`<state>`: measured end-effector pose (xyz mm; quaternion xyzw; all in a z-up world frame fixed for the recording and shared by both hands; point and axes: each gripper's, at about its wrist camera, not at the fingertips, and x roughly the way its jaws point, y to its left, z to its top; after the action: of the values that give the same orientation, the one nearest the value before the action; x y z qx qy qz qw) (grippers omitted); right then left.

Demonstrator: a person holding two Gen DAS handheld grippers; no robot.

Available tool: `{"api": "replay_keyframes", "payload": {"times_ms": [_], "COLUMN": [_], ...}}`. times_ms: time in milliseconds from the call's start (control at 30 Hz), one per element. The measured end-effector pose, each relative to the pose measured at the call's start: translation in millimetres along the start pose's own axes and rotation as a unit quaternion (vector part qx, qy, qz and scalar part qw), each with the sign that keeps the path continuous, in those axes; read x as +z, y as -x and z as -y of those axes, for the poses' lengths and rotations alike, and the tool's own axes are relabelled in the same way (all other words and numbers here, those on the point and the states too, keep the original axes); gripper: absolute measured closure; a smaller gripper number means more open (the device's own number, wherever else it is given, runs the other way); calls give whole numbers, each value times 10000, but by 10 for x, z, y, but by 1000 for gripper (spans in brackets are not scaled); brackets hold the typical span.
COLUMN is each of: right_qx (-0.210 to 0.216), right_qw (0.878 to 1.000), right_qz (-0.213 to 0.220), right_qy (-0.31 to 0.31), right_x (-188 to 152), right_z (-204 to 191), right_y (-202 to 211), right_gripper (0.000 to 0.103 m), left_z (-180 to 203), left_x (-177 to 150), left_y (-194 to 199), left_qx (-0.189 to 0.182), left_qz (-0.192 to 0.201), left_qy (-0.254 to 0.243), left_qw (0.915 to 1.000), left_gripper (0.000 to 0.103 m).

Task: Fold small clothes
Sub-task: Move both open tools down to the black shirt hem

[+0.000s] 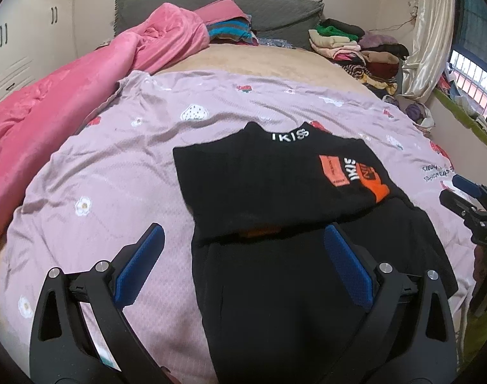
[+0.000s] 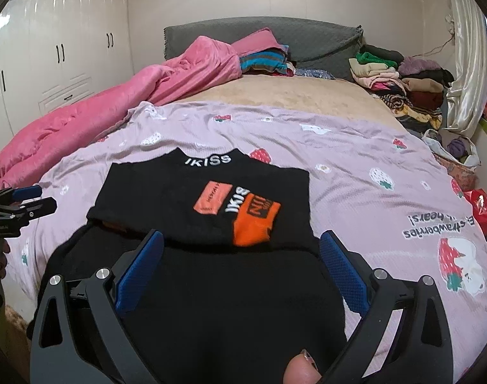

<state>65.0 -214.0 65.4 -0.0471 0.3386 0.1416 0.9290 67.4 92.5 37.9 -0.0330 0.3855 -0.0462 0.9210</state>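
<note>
- Left wrist view: the left tongs (image 1: 243,256) are spread wide and pinch nothing. The black top (image 1: 275,192) lies flat on the lilac strawberry sheet (image 1: 115,166) of the bed, ahead of the tongs and partly between them. The right-hand pad (image 1: 347,265) is over the dark cloth, the left-hand pad (image 1: 141,265) over bare sheet.
- In the same view the top already has its upper part doubled over, with the orange print (image 1: 355,172) ahead and to the right of the tongs. A fold edge runs across just beyond the pad tips.
- The right tongs (image 1: 460,192) show at the far right, beside the garment's edge; I cannot tell from here how far apart they stand.
- Right wrist view: the right tongs (image 2: 241,259) are also spread and empty, with both pads over the near, lower part of the black top (image 2: 211,288). The print (image 2: 243,211) lies just ahead between them. A fingertip (image 2: 302,369) shows at the bottom.
- The left tongs (image 2: 29,198) appear off to the left, near the garment's side.
- Judgement: the next fold likely takes the near hem up over the doubled part. To do it well, each pair of tongs should pinch one near corner, catching cloth only and not the sheet. Then lift evenly, carry forward and line the edges up before letting go.
</note>
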Motion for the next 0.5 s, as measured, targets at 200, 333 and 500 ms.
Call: {"api": "replay_keyframes", "payload": {"times_ms": [200,333,500], "right_qx": [-51,-87,-100], "right_qw": [9999,9998,9994], "right_qz": [-103,-173,-323], "right_qy": [-51,-49,-113], "right_x": [-126,-213,-363], "right_z": [121,193,303], "right_y": [65,105,140], "right_gripper": [6,6,6], "left_z": [-51,-124,-238], "left_x": [-140,-248,-384], "left_y": [32,37,75], "left_qx": [28,46,69], "left_qz": [-101,-225,-373], "left_qy": [127,254,421], "left_qw": [9999,9994,9984], "left_gripper": [10,10,10]}}
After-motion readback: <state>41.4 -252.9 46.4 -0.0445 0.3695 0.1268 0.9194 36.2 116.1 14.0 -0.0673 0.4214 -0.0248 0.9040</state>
